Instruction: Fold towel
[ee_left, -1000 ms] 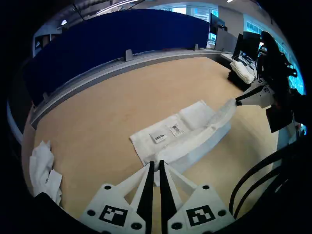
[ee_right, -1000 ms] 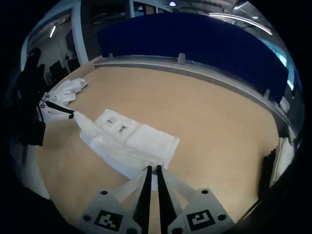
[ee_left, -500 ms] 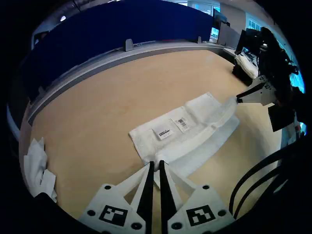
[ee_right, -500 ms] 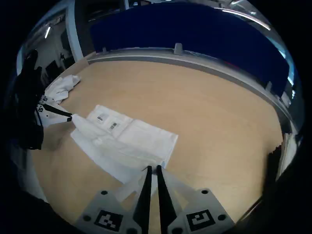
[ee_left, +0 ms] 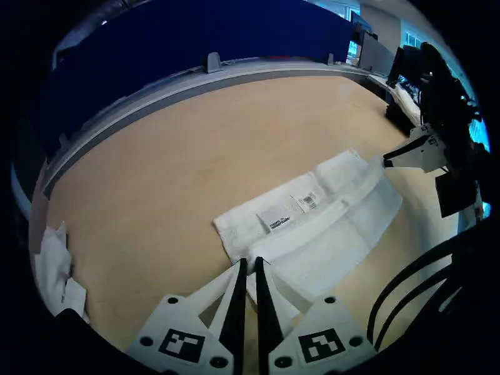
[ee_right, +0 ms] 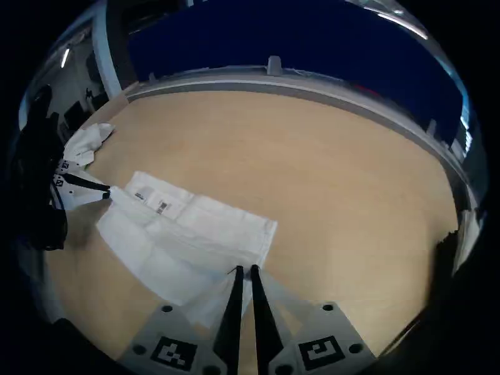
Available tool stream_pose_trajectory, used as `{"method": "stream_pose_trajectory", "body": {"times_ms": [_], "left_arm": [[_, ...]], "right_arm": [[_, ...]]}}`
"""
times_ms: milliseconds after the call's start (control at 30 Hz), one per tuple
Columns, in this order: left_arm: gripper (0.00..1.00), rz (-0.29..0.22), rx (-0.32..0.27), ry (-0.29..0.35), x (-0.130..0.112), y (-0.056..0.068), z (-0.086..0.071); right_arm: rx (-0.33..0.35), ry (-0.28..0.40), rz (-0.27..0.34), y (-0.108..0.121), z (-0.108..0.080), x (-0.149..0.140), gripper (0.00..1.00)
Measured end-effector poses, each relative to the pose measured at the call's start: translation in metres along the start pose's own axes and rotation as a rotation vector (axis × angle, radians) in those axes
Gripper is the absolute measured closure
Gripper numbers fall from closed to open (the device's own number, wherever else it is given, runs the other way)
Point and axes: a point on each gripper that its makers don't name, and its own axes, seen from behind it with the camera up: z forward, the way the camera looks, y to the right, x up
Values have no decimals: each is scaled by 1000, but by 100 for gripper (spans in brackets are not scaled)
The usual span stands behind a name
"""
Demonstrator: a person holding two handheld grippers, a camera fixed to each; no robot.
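Currently both tongs are pinched together on the white towel [ee_left: 331, 234]: the left gripper [ee_left: 248, 262] clamps 1 end of a raised edge and the right gripper [ee_right: 242, 270] clamps the other end, with cloth between both fingers of each. Towel sits mid-table on the wooden table [ee_left: 144, 187], held edge running taut between the 2 grippers, cloth spreading down to either side, 2 labels [ee_left: 290, 212] face up on the far part. Crumpled white cloth [ee_left: 53, 275] lies well apart near the table edge, with a blue partition [ee_left: 187, 37] behind.
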Motion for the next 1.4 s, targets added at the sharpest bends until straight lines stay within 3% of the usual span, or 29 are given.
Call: {"method": "stream_pose_trajectory", "body": {"times_ms": [267, 433, 533, 667, 733, 800, 1400], "left_arm": [[86, 5, 34, -7, 4, -9, 9], [73, -6, 42, -2, 7, -11, 10], [59, -12, 51, -1, 8, -14, 10], [32, -21, 67, 0, 8, -20, 8], [10, -27, 72, 3, 7, -22, 7], [5, -31, 76, 6, 7, -24, 6], [5, -72, 124, 44, 2, -33, -15]], "right_arm": [[-8, -10, 31, 4, 10, 4, 88], [-21, -7, 39, 7, 13, 5, 83], [-36, 1, 38, 10, 14, 6, 64], [-52, 11, 30, 14, 12, 7, 35], [-55, 18, 24, 14, 11, 8, 25], [-57, 25, 19, 14, 10, 9, 14], [-23, 34, 3, 4, -4, 0, 10]]}}
